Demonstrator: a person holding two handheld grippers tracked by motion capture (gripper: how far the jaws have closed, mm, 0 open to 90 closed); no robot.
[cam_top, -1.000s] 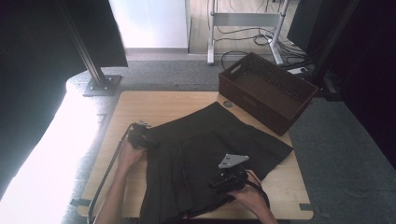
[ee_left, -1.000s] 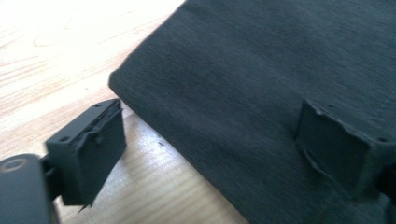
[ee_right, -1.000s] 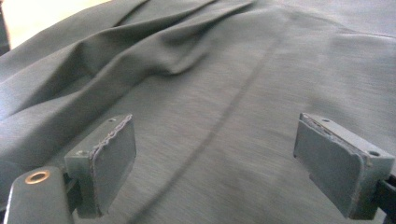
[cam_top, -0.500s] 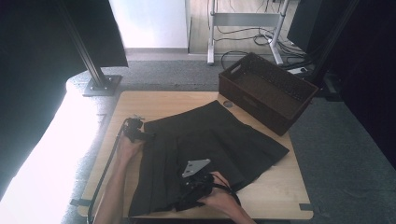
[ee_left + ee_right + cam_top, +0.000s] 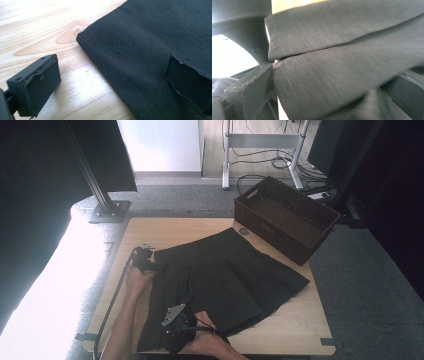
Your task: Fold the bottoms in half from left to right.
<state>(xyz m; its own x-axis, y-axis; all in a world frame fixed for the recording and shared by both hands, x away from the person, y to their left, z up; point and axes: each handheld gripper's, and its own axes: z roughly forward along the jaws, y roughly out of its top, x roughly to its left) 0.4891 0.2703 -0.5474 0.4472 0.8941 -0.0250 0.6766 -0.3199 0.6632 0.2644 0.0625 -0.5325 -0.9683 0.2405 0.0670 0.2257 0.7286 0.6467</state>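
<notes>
Black skirt (image 5: 220,280) spread flat at table (image 5: 310,330) centre, waistband toward 11 o'clock, hem fanning toward 4 o'clock. Partly folded, judging by the layered flap lying over the near-left portion. Brown basket (image 5: 280,220) at 1 o'clock on the table's far corner, holding nothing visible, well apart from the main spread of cloth though the skirt's top corner comes near its base.

Left gripper (image 5: 146,261) parked at 9 o'clock by the waistband corner; jaws wide apart in the left gripper view, one over bare wood, the other over the cloth (image 5: 155,45), pressing nothing. Right gripper (image 5: 179,322) at 6 o'clock over the near hem; jaws have just been opening and stand as wide as possible, with folded fabric (image 5: 342,75) bulging between them, not clamped.

Probably one fold laid and released. Left to do: further folds to make a compact bundle, then, likely, into the basket.
</notes>
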